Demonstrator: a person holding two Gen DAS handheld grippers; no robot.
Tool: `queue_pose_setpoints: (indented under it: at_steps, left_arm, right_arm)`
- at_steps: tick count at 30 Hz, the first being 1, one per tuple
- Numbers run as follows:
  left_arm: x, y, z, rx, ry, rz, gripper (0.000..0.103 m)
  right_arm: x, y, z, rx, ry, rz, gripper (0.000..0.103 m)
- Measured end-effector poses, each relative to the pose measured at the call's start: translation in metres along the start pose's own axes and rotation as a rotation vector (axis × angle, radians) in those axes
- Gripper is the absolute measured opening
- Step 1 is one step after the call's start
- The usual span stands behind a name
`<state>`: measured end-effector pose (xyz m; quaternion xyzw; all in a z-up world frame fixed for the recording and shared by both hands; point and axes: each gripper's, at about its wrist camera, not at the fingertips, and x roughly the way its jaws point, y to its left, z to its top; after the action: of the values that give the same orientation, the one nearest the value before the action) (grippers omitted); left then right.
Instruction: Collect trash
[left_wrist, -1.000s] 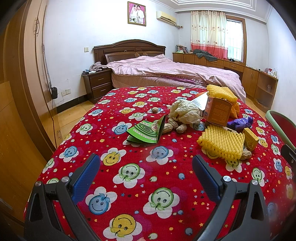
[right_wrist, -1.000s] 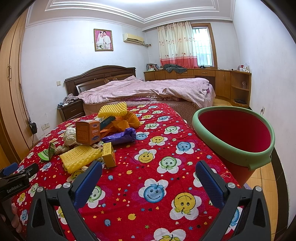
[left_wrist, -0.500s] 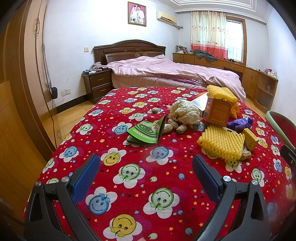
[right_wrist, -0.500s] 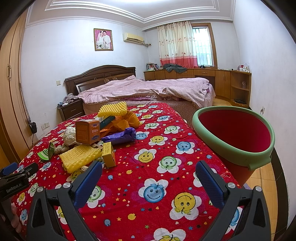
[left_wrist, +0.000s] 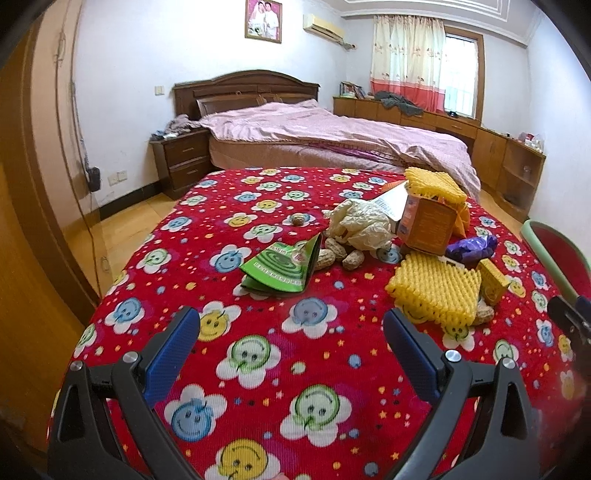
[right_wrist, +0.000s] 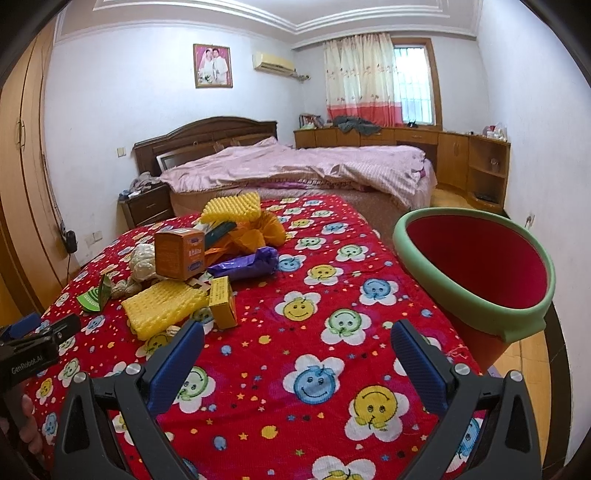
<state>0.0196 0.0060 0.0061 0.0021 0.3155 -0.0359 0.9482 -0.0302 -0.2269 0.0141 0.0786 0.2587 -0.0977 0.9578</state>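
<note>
Trash lies in a heap on the red smiley-flower tablecloth (left_wrist: 266, 369): a green coil-print packet (left_wrist: 280, 264), peanuts (left_wrist: 338, 254), crumpled cream paper (left_wrist: 360, 223), an orange box (left_wrist: 428, 227), yellow foam netting (left_wrist: 432, 295), a purple wrapper (left_wrist: 471, 249) and a small yellow box (left_wrist: 491, 282). My left gripper (left_wrist: 291, 332) is open and empty, short of the heap. My right gripper (right_wrist: 297, 343) is open and empty too, between the yellow foam netting (right_wrist: 162, 308) and the red bin with a green rim (right_wrist: 476, 266) at the table's right edge.
A bed with a pink cover (right_wrist: 306, 170) stands behind the table. A nightstand (left_wrist: 183, 162) is at the left and a wooden wardrobe (left_wrist: 26, 184) runs along the left wall. Low cabinets (right_wrist: 454, 158) line the right wall. A hand (right_wrist: 27, 432) holds the left gripper's handle.
Both grippers have shifted only slightly, tilting a little; the trash and the bin have not moved.
</note>
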Motion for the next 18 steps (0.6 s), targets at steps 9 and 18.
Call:
queue_pose_setpoints:
  at_steps: [9, 18]
  left_arm:
    - [0.039, 0.009, 0.029, -0.012, 0.126, -0.061, 0.096]
    - [0.081, 0.015, 0.036, -0.014, 0.246, -0.046, 0.088]
  right_arm:
    - [0.022, 0.010, 0.023, 0.027, 0.104, 0.059, 0.103]
    - [0.051, 0.031, 0.034, -0.018, 0.231, 0.070, 0.103]
